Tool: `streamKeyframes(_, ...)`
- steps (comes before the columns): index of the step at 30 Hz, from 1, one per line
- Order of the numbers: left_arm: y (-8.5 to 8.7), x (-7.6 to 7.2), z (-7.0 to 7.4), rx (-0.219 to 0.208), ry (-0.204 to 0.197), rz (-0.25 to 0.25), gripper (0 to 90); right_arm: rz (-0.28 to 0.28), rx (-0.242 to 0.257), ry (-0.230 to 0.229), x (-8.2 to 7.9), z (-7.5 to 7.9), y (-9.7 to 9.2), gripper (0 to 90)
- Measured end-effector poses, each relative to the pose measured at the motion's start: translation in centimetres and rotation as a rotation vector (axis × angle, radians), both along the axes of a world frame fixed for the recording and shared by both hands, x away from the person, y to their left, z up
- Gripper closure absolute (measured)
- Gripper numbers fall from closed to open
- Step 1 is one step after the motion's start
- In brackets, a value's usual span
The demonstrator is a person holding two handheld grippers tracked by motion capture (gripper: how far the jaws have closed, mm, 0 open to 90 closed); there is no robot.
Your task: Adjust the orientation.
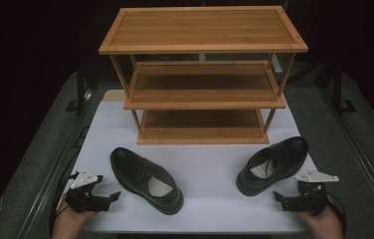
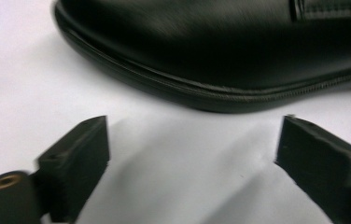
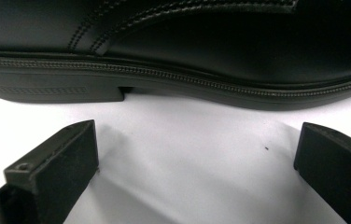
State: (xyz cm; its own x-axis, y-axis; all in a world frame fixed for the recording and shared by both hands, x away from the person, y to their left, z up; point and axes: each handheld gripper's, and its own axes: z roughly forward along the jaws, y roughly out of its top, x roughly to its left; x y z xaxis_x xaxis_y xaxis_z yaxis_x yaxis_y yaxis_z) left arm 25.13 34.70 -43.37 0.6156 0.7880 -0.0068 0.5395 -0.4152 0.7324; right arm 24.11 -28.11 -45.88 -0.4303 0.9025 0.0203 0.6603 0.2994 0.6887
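I hold my left gripper (image 1: 106, 197) low near the table's (image 1: 210, 164) near-left corner, its jaws spread with only bare white surface between them, aimed at the side of the left black dress shoe (image 1: 145, 179). That shoe lies just beside the jaws, toe toward the near edge, heel back toward the bamboo shoe rack (image 1: 202, 74).

My right gripper (image 1: 283, 199) mirrors it near the near-right corner, jaws also spread and empty, facing the sole edge and heel of the right black dress shoe (image 1: 273, 165) (close, but not touching). I judge both shoes are set out for lifting onto the rack.

The rack stands at the far edge, all three shelves bare. Open table lies between the shoes and before the rack, giving clear room; each gripper sits close to a side edge.
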Motion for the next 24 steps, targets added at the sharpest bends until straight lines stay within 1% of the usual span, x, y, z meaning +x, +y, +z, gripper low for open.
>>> streamKeyframes(3, 0.6, 0.3, 0.6, -0.008, -0.003, 0.032, 15.1, 0.000, 0.000, 0.000, 0.0, 0.0, 0.0, 0.0)
streamKeyframes(4, 0.9, 0.4, 0.9, -0.026, -0.003, 0.037, 17.1, 0.000, 0.000, 0.000, 0.0, 0.0, 0.0, 0.0)
streamKeyframes(5, 1.1, 0.5, 1.2, -0.033, 0.000, 0.035, 24.0, 0.000, 0.001, -0.001, 0.0, 0.0, 0.0, 0.0)
streamKeyframes(8, 1.8, 1.0, 2.1, -0.049, -0.015, 0.060, 32.6, 0.000, 0.000, -0.001, 0.0, 0.0, 0.0, 0.0)
streamKeyframes(9, 2.0, 1.2, 2.4, -0.049, -0.021, 0.062, 38.3, 0.000, 0.000, -0.001, 0.0, 0.0, 0.0, 0.0)
streamKeyframes(10, 2.2, 1.4, 2.6, -0.048, -0.023, 0.068, 40.9, 0.001, 0.000, -0.001, 0.0, 0.0, 0.0, 0.0)
streamKeyframes(13, 2.7, 2.2, 3.2, -0.048, -0.028, 0.070, 53.9, -0.002, 0.001, 0.001, 0.0, 0.0, 0.0, 0.0)
streamKeyframes(15, 3.0, 2.9, 3.5, -0.051, -0.027, 0.070, 63.2, -0.002, 0.001, 0.001, 0.0, 0.0, 0.0, 0.0)
streamKeyframes(17, 3.2, 3.7, 3.8, -0.038, -0.034, 0.082, 71.9, -0.002, 0.001, 0.001, 0.0, 0.0, 0.0, 0.0)
streamKeyframes(18, 3.2, 4.1, 3.9, -0.040, -0.040, 0.099, 75.2, -0.001, 0.001, 0.001, 0.0, 0.0, 0.0, 0.0)
streamKeyframes(21, 3.5, 5.3, 4.1, -0.051, -0.030, 0.119, 90.0, -0.001, 0.001, 0.001, 0.0, 0.0, 0.0, 0.0)
streamKeyframes(24, 3.6, 6.6, 3.9, -0.050, -0.018, 0.134, 90.0, -0.002, 0.002, 0.002, 0.0, 0.0, 0.0, 0.0)
